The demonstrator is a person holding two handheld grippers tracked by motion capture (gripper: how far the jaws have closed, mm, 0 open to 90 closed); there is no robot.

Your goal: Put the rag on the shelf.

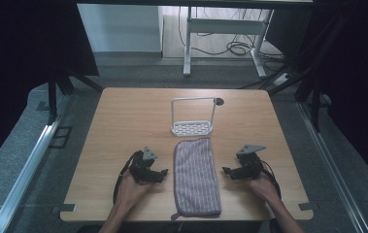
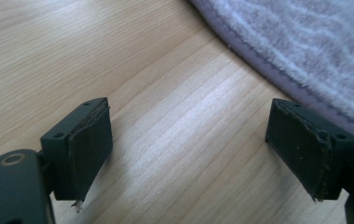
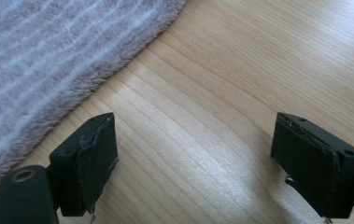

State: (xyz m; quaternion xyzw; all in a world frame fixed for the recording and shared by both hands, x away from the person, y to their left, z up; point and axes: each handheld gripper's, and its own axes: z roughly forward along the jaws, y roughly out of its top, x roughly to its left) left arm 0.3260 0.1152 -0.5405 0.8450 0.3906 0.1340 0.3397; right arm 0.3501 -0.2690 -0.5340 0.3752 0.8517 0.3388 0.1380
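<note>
A striped mauve-grey towel (image 1: pixel 195 177) lies folded lengthwise on the wooden table (image 1: pixel 123 121), running from the middle to the front edge. My left gripper (image 1: pixel 161 173) rests on the table just left of the towel, jaws wide open and empty. In the left gripper view the towel (image 2: pixel 305 42) fills the upper right, its hem close to the right pad (image 2: pixel 305 154). My right gripper (image 1: pixel 227 171) sits just right of the towel, also open and empty. The right gripper view shows the towel (image 3: pixel 48 56) at the upper left, beyond the left pad (image 3: pixel 95 163).
A white wire rack (image 1: pixel 192 116) with a perforated base stands behind the towel's far end. A dark round hole (image 1: pixel 219 102) marks the table near the rack. Black curtains and metal frame legs flank the table.
</note>
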